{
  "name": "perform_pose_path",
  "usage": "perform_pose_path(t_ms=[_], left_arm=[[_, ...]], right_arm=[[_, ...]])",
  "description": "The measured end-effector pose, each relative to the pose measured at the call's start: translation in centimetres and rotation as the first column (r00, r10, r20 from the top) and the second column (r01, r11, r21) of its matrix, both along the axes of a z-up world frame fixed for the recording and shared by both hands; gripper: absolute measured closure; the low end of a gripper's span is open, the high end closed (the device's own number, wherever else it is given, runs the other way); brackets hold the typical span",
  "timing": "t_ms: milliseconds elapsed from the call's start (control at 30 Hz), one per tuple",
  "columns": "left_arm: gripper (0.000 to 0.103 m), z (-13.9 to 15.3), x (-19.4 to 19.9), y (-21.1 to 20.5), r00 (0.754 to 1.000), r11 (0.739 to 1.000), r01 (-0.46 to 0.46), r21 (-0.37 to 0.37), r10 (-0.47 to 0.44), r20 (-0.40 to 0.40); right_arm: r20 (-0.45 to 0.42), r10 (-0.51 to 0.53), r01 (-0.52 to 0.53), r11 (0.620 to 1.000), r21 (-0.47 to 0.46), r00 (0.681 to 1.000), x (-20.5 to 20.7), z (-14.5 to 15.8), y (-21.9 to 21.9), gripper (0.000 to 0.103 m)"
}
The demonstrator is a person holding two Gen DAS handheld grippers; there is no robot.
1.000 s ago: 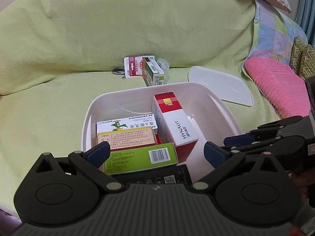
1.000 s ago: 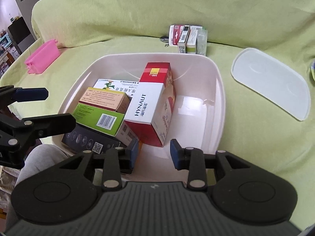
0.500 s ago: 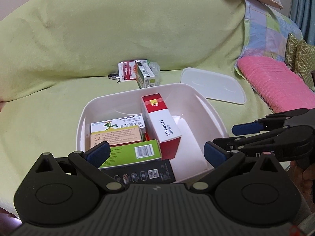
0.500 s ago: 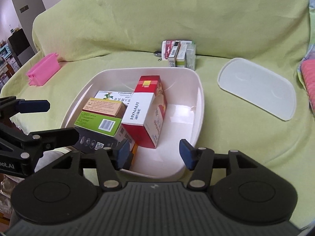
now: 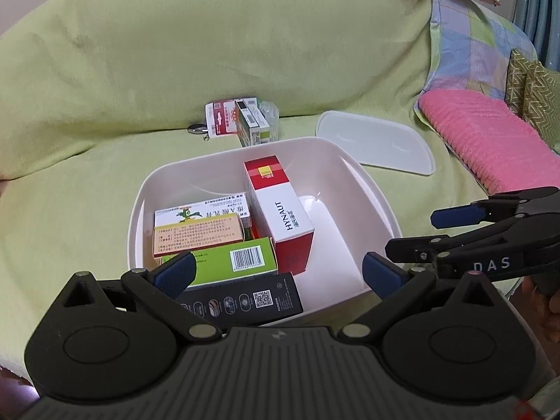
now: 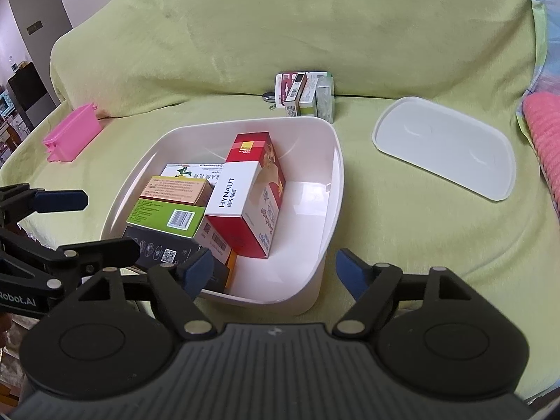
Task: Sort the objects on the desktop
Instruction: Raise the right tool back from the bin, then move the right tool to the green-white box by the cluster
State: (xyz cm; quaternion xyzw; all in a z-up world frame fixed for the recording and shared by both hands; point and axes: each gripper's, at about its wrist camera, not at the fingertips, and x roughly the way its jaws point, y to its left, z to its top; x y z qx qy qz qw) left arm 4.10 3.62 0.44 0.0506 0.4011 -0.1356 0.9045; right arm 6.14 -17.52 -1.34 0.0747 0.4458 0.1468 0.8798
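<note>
A: Status on my end?
B: I see both idle. Left hand-held gripper [image 5: 276, 273] spread wide, nothing between the pads. Right hand-held gripper [image 6: 273, 269] also wide open, empty. Both hang over the near rim of the white bin [image 5: 367, 182].
A: Where are the boxes?
B: In the bin's left half: red-and-white HYNAUT box [image 5: 280, 213] leaning, green box [image 5: 238, 259] on a black box [image 5: 241, 299], tan box [image 5: 197, 236] behind. More small boxes [image 6: 304, 92] stand on the sofa [image 6: 245, 28] beyond the bin. White lid [image 6: 444, 147] lies flat to the right, apart.
</note>
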Motion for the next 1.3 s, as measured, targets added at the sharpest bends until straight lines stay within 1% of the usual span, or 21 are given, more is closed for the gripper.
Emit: perform_pose_path(t_ms=[100, 200, 333, 533, 767, 933, 1100, 1300], left_arm=[[0.002, -0.4, 0.2, 0.1, 1.0, 1.0, -0.003, -0.004, 0.003, -0.012], [0.002, -0.9, 0.5, 0.4, 1.0, 1.0, -0.008, -0.01, 0.008, -0.025], [0.002, -1.5, 0.9, 0.8, 0.999, 1.0, -0.017, -0.023, 0.017, -0.039], [0.002, -1.9, 1.4, 1.5, 0.999, 0.999, -0.025, -0.044, 0.023, -0.042], [0.002, -2.1, 2.3, 2.1, 0.999, 0.998, -0.024, -0.058, 0.022, -0.035], [0.002, -2.3, 3.5, 2.7, 0.999, 0.998, -0.021, -0.064, 0.019, -0.031], [0.002, -2.6, 5.6, 3.3, 0.999, 0.998, -0.024, -0.066, 0.022, -0.029], [0.002, -2.8, 8.2, 4.0, 1.0, 0.998, -0.02, -0.064, 0.019, -0.02]], right_arm=[[-0.011, -0.007, 0.007, 1.0, -0.007, 1.0, 0.2, -0.3, 0.0, 0.021], [-0.024, -0.013, 0.013, 1.0, -0.017, 1.0, 0.4, -0.7, 0.0, 0.019], [-0.038, -0.023, 0.022, 0.999, -0.026, 0.999, 0.8, -1.2, 0.0, 0.012], [-0.039, -0.027, 0.026, 1.0, -0.016, 0.999, 1.5, -1.5, 0.0, 0.006], [-0.037, -0.036, 0.035, 0.999, -0.018, 0.999, 3.0, -1.4, -0.2, 0.005], [-0.018, -0.032, 0.032, 0.999, -0.007, 0.999, 4.6, -0.8, -0.1, 0.005], [-0.008, -0.027, 0.027, 1.0, 0.014, 1.0, 7.3, -0.6, -0.1, 0.005], [-0.009, -0.021, 0.021, 1.0, 0.022, 1.0, 11.6, -1.0, 0.2, 0.004]])
